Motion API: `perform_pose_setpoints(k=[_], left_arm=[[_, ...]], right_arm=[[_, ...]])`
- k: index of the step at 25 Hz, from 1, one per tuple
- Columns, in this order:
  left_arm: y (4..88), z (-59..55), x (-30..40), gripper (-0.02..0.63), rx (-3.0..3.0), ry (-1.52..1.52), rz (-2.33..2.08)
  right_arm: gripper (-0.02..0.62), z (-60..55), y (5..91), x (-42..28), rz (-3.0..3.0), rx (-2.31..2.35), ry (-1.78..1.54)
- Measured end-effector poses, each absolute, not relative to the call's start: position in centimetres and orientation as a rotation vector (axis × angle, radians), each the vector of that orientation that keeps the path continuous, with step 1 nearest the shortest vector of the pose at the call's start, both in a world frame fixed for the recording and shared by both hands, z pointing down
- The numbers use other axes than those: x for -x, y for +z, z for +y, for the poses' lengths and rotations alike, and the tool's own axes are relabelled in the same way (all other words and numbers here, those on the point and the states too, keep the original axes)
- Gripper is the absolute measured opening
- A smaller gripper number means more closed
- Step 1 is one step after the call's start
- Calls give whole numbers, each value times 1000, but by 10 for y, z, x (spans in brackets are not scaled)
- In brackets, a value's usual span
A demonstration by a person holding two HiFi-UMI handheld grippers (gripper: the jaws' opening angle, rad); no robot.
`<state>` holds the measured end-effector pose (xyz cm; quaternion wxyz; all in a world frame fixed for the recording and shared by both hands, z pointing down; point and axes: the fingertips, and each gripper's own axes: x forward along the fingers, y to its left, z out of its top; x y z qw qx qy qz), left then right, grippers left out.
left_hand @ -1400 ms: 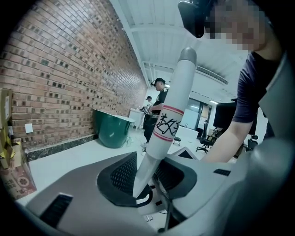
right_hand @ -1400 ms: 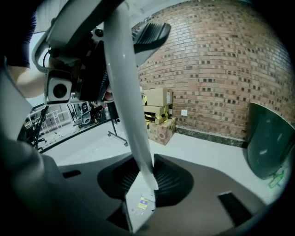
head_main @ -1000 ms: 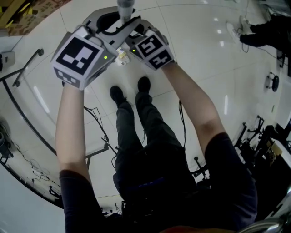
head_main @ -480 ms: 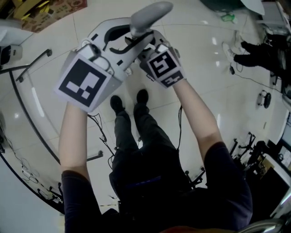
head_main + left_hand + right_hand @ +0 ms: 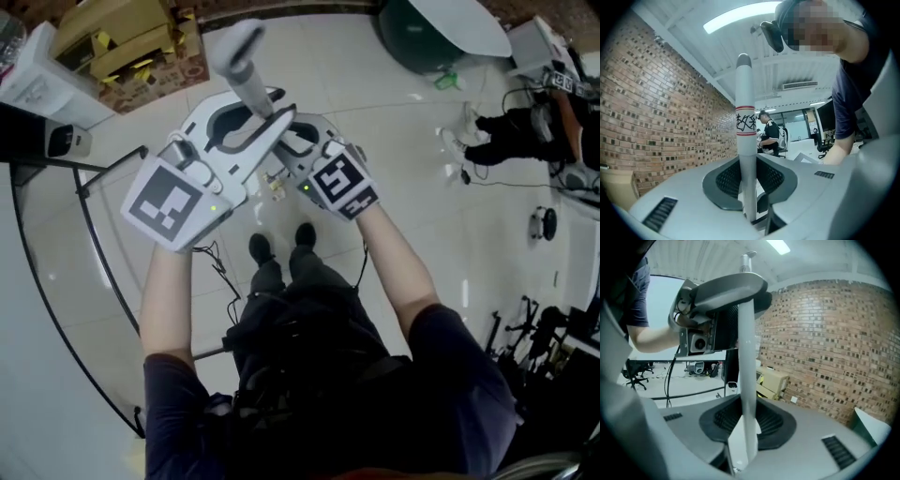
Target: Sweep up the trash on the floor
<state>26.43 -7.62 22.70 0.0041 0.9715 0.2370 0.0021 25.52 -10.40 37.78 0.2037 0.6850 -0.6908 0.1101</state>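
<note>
A grey handle (image 5: 246,70) with a rounded tip runs up between both grippers in the head view. My left gripper (image 5: 251,131) is shut on it, and my right gripper (image 5: 287,142) is shut on it just beside. In the left gripper view the handle (image 5: 745,117) stands upright between the jaws and bears a red-banded label. In the right gripper view the handle (image 5: 746,371) rises from the jaws of my right gripper (image 5: 747,430), and the left gripper (image 5: 723,298) clamps it higher up. The handle's lower end is hidden. A small green scrap (image 5: 448,80) lies on the floor far off.
Cardboard boxes (image 5: 122,42) stand at the back left by a brick wall (image 5: 656,108). A dark green round object (image 5: 420,39) is at the back. A curved black rail (image 5: 89,234) runs along the left. Another person's legs (image 5: 511,127) and cables are at the right.
Both grippers have risen together with the handle. The handle's tip now tilts toward the upper left, and more of the far floor and boxes shows.
</note>
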Motion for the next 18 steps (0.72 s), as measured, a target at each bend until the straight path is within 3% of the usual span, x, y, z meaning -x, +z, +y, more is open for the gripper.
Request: perform_pose_setpoints(k=[6, 18], left_arm=[[173, -67, -226, 66, -3073, -43, 806], [155, -23, -199, 66, -3057, -91, 797]], right_arm=[[106, -101, 323, -216, -1984, -1897, 266], [106, -63, 308, -178, -2088, -1813, 291]])
